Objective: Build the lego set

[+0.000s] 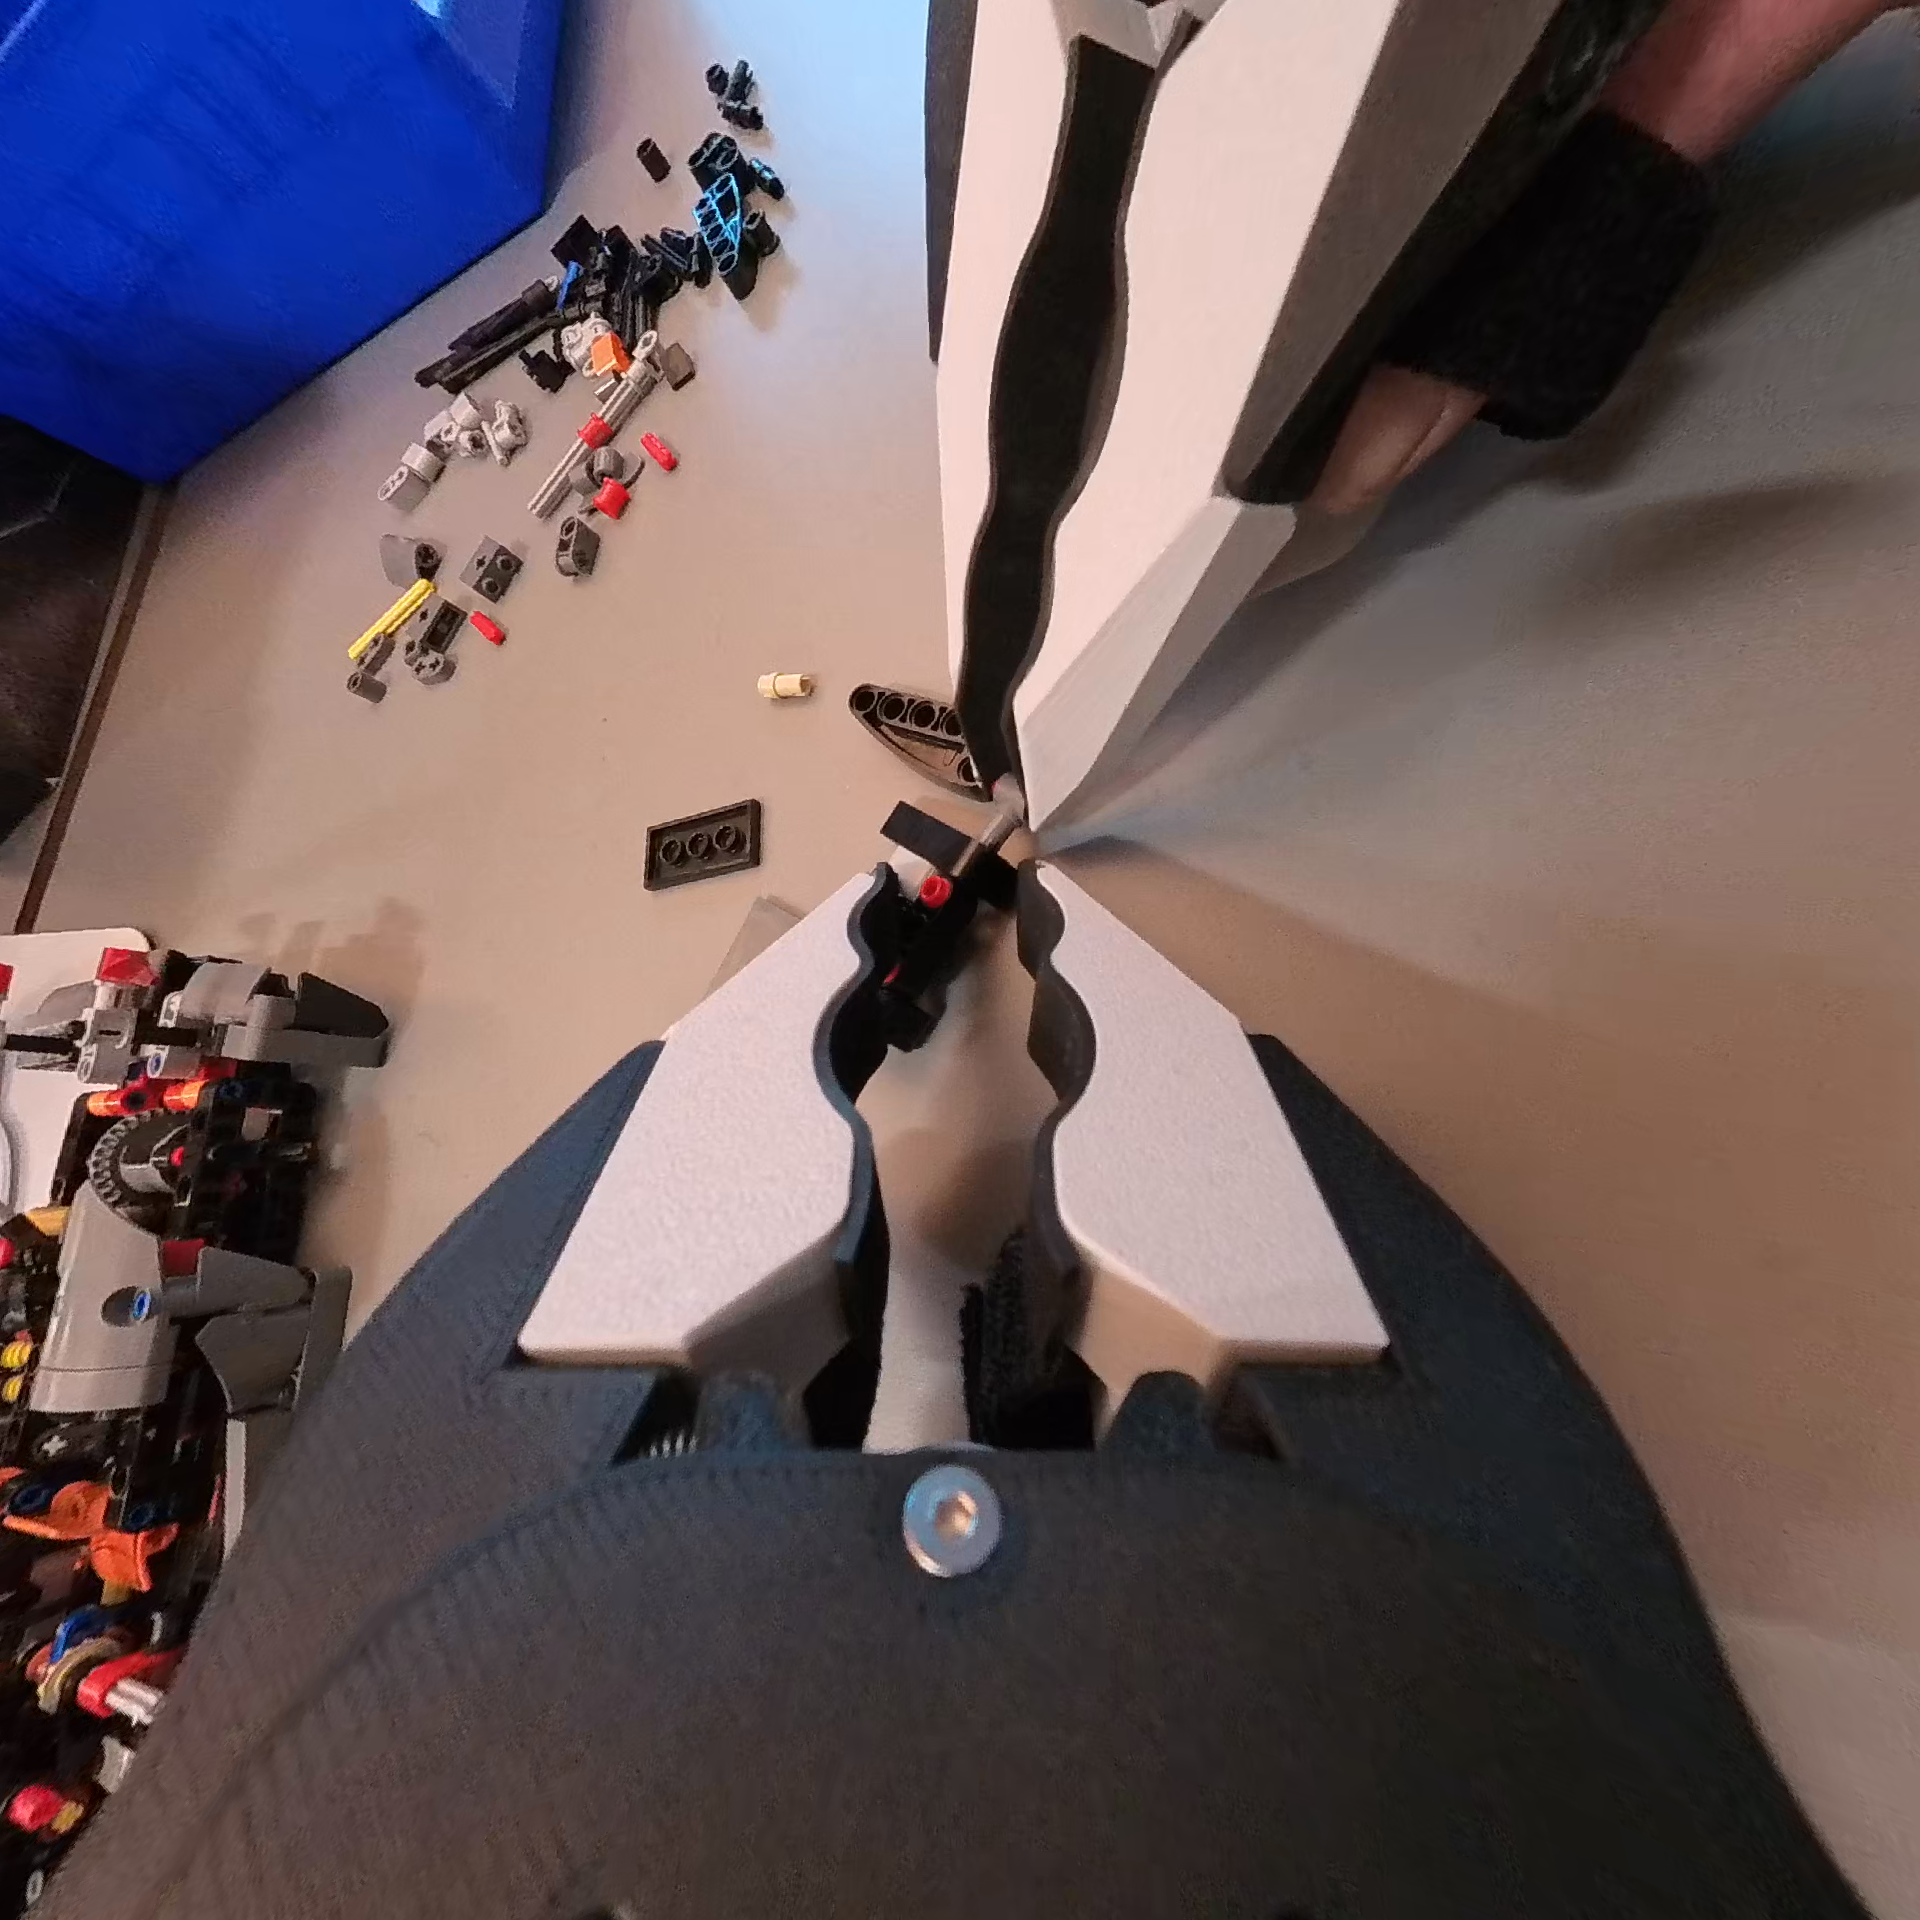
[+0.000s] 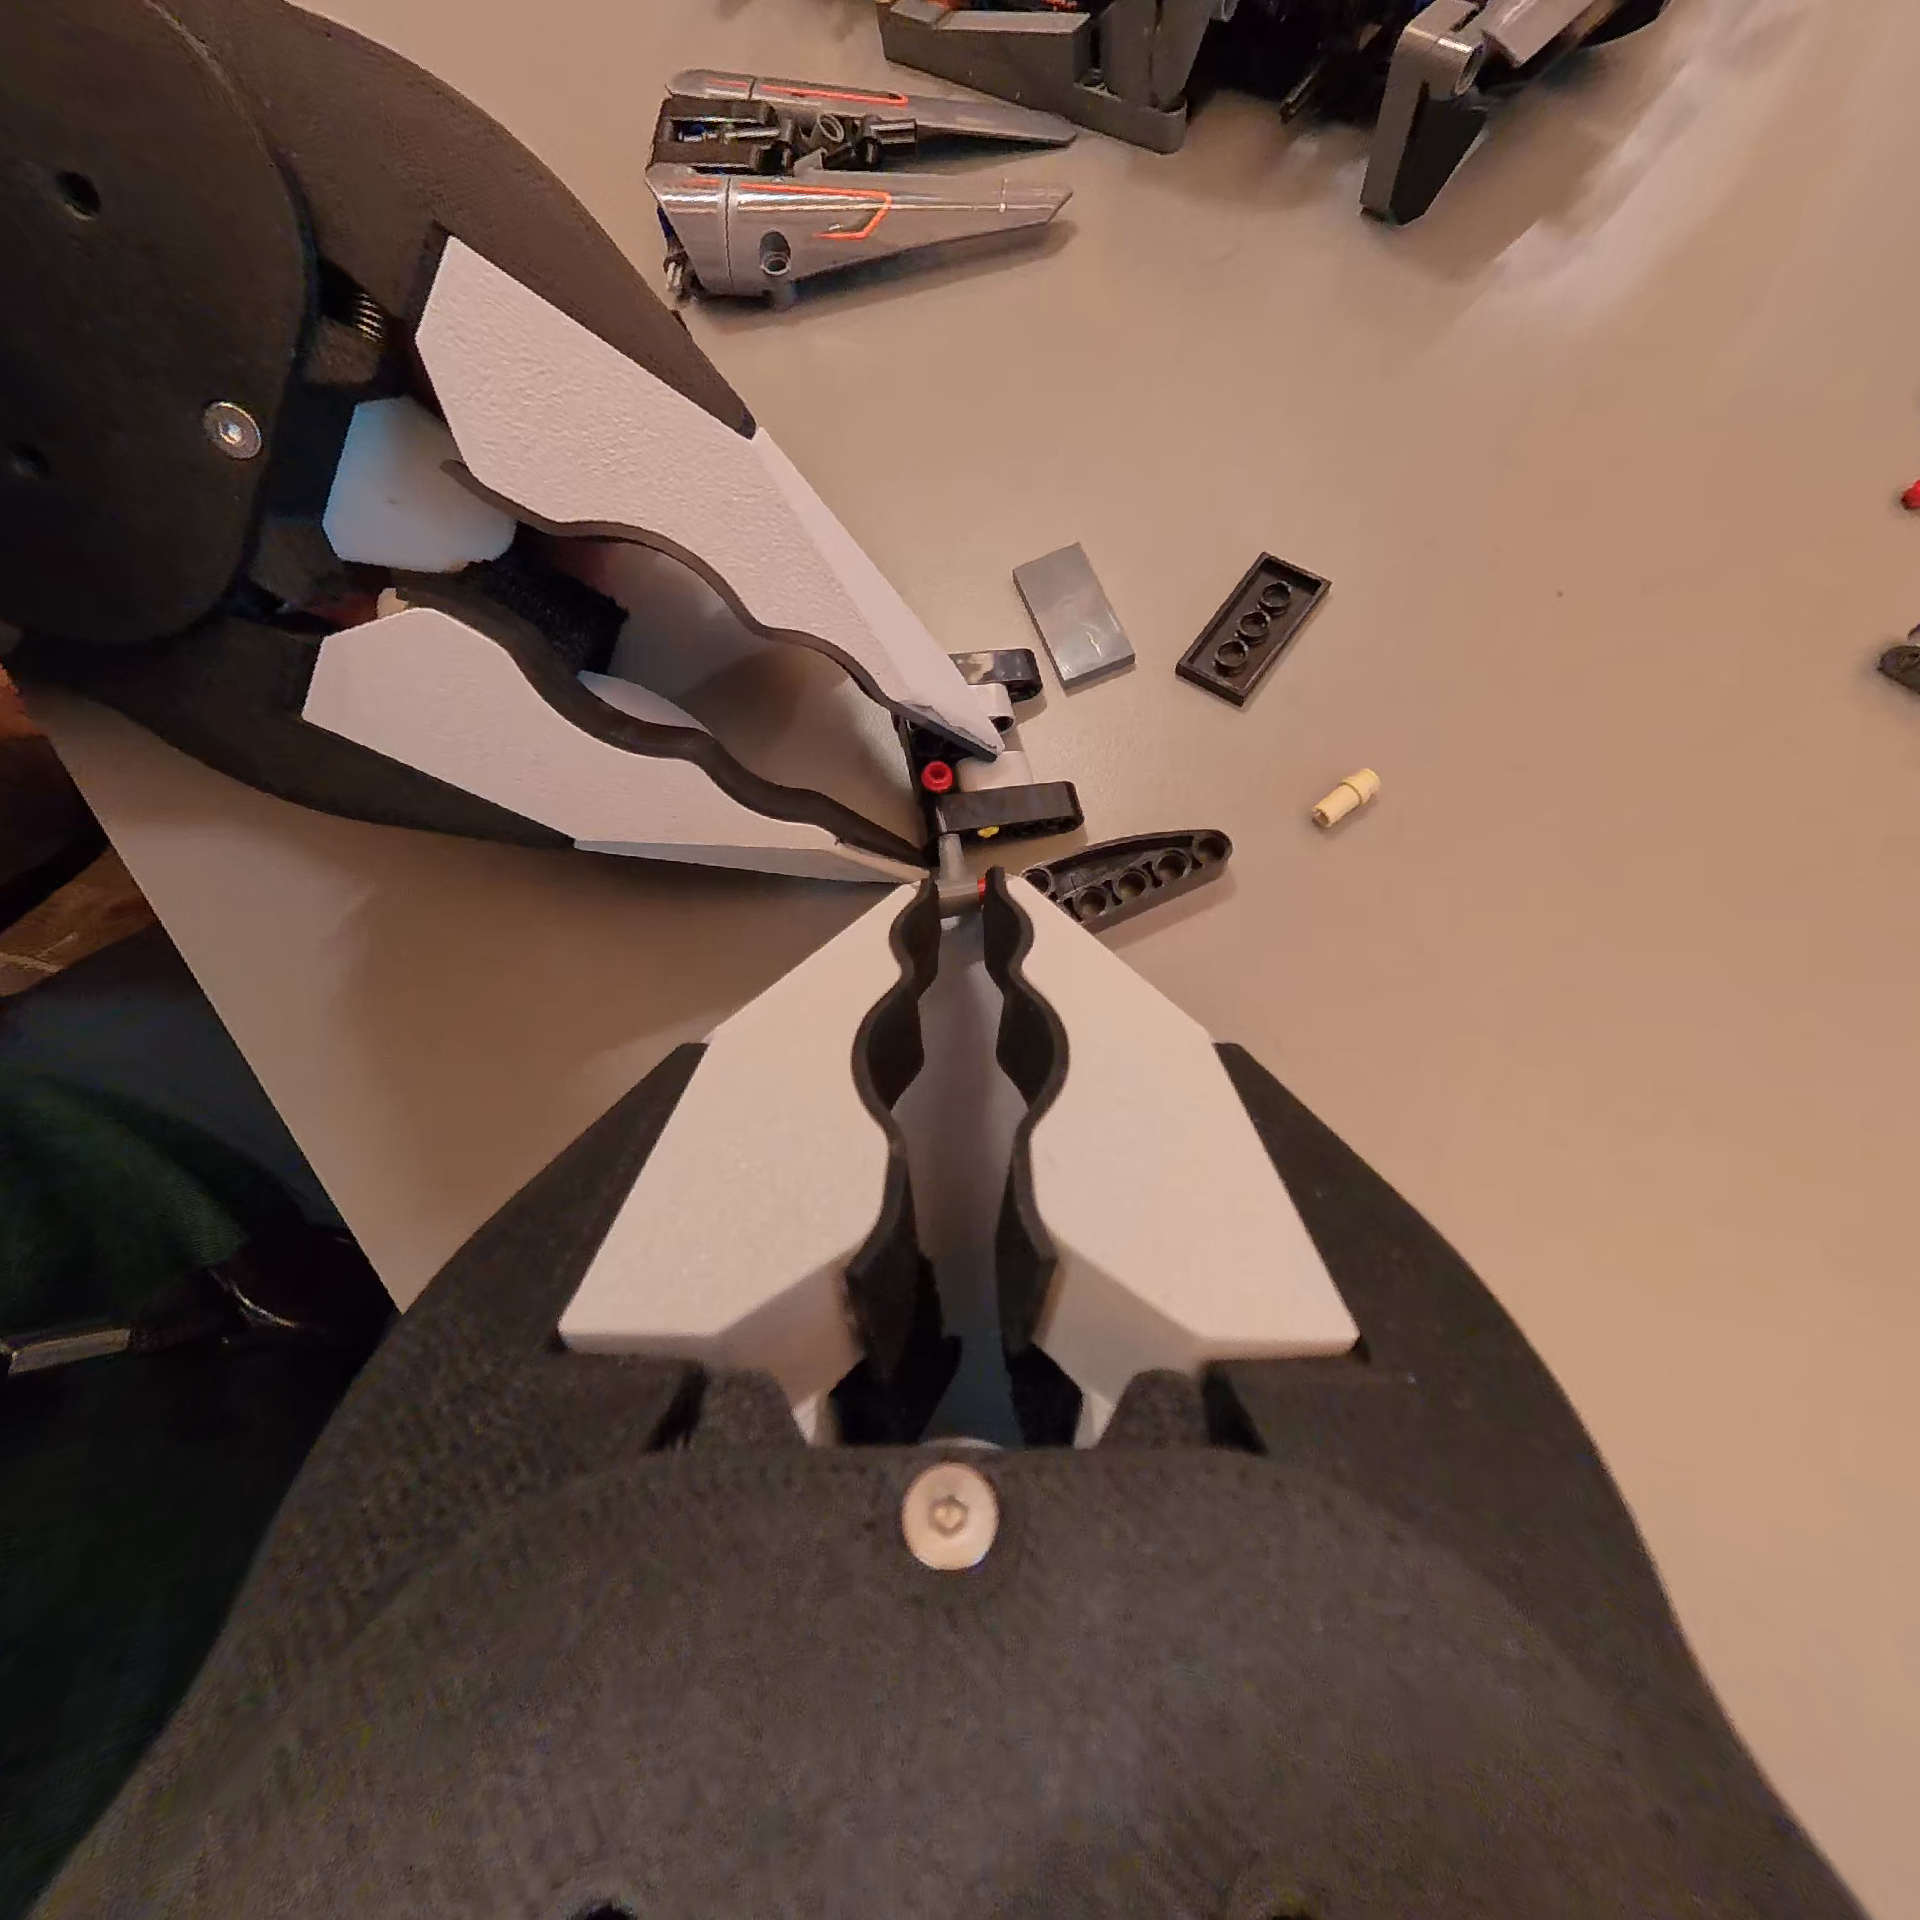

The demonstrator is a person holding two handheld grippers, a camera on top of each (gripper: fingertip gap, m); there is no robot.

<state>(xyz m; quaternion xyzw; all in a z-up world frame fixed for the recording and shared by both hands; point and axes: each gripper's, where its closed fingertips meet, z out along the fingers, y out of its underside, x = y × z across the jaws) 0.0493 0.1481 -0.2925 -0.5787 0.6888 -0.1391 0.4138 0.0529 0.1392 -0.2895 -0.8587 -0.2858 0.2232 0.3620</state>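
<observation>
Right wrist view: left tongs (image 2: 914,800) clamped the small black assembly (image 2: 997,800); right tongs (image 2: 961,894) pinched its grey pin (image 2: 951,857), axis pointing toward them.

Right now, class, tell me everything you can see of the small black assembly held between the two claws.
The small black assembly is a cluster of black beams and light grey connectors, apparently plastic, with a red pin on one side. It hangs just above the table. The left claw is shut on its black body; the right claw pinches a grey peg protruding from its end.
</observation>
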